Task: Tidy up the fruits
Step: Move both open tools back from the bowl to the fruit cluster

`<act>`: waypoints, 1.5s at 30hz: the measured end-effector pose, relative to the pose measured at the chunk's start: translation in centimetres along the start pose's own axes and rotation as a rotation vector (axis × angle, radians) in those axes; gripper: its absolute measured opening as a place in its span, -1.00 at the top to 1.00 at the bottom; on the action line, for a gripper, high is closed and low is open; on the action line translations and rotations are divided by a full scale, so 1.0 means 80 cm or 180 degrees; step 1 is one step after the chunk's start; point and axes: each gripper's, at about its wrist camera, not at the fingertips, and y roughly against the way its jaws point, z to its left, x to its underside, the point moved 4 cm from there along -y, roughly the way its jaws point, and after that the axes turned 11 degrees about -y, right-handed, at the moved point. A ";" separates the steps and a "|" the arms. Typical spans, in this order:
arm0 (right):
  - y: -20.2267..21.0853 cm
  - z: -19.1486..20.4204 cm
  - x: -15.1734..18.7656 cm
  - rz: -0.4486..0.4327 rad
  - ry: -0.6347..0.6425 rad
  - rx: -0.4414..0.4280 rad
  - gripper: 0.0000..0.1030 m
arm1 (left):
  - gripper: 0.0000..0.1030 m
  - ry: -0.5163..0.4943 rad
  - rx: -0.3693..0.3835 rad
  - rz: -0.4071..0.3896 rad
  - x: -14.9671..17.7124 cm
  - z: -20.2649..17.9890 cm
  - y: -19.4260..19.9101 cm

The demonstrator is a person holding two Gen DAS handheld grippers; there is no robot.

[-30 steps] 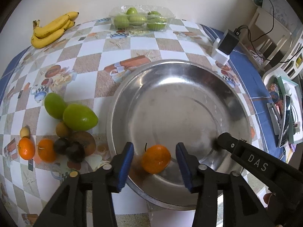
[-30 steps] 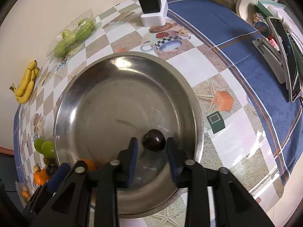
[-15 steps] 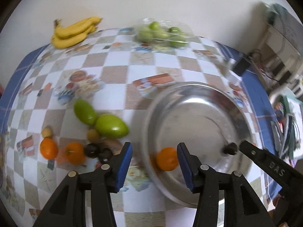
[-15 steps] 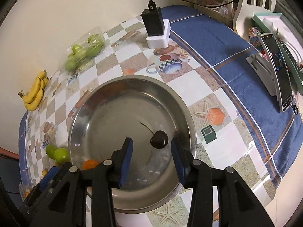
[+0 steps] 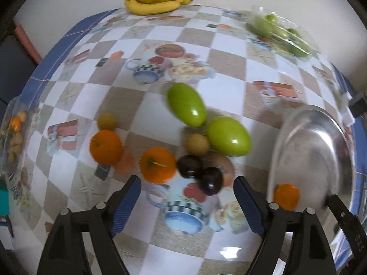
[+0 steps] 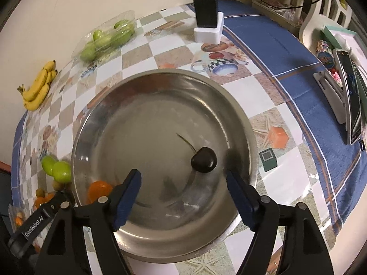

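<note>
A steel bowl (image 6: 119, 123) holds a dark cherry (image 6: 203, 163) and an orange (image 6: 99, 189); the bowl (image 5: 321, 142) and that orange (image 5: 286, 196) also show at the right of the left wrist view. My right gripper (image 6: 183, 194) is open above the bowl's near side, empty. My left gripper (image 5: 187, 200) is open and empty over the table, just short of a fruit cluster: two oranges (image 5: 157, 164), two dark plums (image 5: 211, 181), two green mangoes (image 5: 228, 136) and small brownish fruits (image 5: 197, 144).
Bananas (image 5: 158, 0) and a clear tray of green fruit (image 5: 279, 32) lie at the table's far edge by the wall. A charger on a white block (image 6: 207, 23), a phone stand (image 6: 344, 91) and boxes sit to the right of the bowl.
My left gripper swung left from the bowl, leaving the orange inside, and now faces the fruit cluster. My right gripper opened wider and pulled back, leaving the cherry in the bowl.
</note>
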 end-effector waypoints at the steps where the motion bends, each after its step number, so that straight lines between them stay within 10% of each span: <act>1: -0.001 0.001 0.000 0.0003 0.0008 0.0001 -0.68 | -0.77 0.0018 -0.0031 0.0006 0.000 0.004 -0.001; 27: 0.003 0.032 0.009 -0.0110 0.0124 -0.0095 -0.98 | -1.00 -0.0031 -0.0049 -0.0189 -0.014 0.040 0.004; 45: 0.021 0.157 0.059 -0.0170 0.0754 -0.0569 -0.98 | -1.00 0.0544 -0.0219 -0.0390 -0.017 0.190 0.025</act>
